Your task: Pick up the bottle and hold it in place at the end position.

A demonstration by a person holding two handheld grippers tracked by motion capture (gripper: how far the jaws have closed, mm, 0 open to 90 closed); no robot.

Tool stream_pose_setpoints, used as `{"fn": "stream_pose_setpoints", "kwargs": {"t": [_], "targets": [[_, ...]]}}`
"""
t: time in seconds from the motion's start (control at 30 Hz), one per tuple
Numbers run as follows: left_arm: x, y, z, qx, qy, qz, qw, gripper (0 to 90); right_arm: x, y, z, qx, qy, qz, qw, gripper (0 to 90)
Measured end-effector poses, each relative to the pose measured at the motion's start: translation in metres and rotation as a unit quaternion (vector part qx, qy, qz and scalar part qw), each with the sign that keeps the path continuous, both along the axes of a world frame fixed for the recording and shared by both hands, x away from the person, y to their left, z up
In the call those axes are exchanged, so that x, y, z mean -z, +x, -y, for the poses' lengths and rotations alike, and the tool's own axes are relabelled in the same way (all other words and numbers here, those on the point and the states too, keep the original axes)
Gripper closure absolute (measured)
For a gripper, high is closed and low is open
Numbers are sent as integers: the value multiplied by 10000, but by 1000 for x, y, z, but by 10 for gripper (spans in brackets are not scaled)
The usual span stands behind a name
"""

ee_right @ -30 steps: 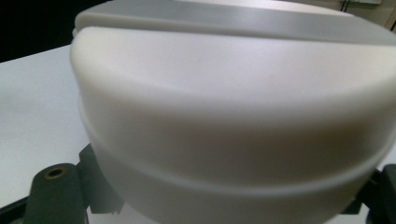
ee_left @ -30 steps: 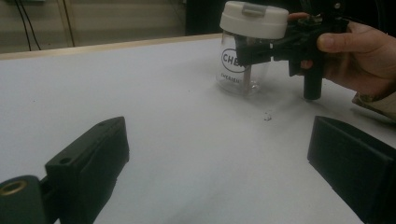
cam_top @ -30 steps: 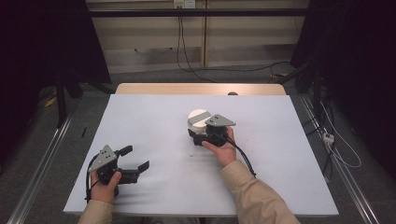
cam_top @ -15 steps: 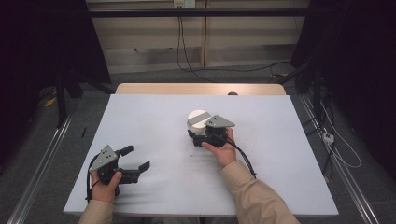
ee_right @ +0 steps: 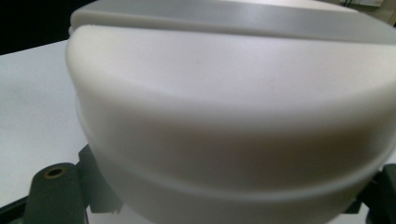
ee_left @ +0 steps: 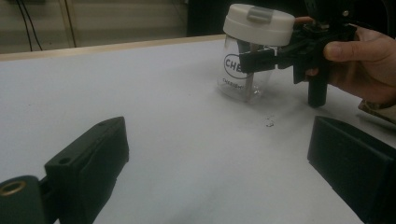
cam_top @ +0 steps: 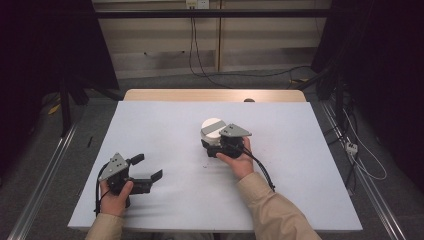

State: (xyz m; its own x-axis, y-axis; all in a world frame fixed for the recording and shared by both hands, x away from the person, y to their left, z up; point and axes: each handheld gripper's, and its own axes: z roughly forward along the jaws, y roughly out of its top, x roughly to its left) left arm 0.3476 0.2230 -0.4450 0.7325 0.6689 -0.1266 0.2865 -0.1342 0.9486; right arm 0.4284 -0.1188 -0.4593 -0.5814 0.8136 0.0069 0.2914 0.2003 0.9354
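Item: clear jar (ee_left: 243, 77) with a white lid (ee_left: 258, 24), standing upright on the white counter (cam_top: 165, 125) a little right of centre. Dark lettering showed on its glass wall, partly hidden behind a jaw; only "CHE" could be read. In the high view the lid (cam_top: 211, 125) showed as a pale disc just beyond the right gripper (cam_top: 215, 146).

Right gripper: held in the person's right hand (cam_top: 239, 161), its jaws set on either side of the jar just under the lid and pinching it. The right gripper view sat hard against the lid (ee_right: 233, 116), with the jaws at the lower corners. From the left gripper view the right gripper (ee_left: 261, 58) clasped the jar, the jar's base resting on the counter.

Left gripper (cam_top: 147, 171): held in the left hand (cam_top: 116, 197) near the counter's front left corner, well apart from the jar. Its jaws stood spread wide with nothing between them, pointing across the counter towards the jar.

Minor: a small speck (ee_left: 269, 123) lay on the counter near the jar's base.
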Motion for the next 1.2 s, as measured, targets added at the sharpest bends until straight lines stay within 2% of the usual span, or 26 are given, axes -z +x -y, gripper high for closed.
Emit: {"fn": "stream_pose_setpoints", "kwargs": {"t": [0.13, 0.37, 0.53, 0.97, 1.2], "targets": [[-2, 5, 8, 61, -27, -75, 9999, 48, 0, 0, 0, 0, 1, 1, 10000, 185], [-4, 9, 21, 185, -20, -74, 9998, 46, 1, 1, 0, 9, 17, -7, 10000, 186], [-6, 13, 28, 299, 160, -7, 9994, 43, 1, 1, -1, 14, 28, -10, 10000, 185], [-8, 26, 49, 447, 47, -202, 9988, 42, 2, 1, -1, 23, 18, -8, 10000, 186], [-11, 28, 59, 506, 98, -221, 9984, 43, 2, 0, -1, 29, -3, -8, 10000, 186]]}}
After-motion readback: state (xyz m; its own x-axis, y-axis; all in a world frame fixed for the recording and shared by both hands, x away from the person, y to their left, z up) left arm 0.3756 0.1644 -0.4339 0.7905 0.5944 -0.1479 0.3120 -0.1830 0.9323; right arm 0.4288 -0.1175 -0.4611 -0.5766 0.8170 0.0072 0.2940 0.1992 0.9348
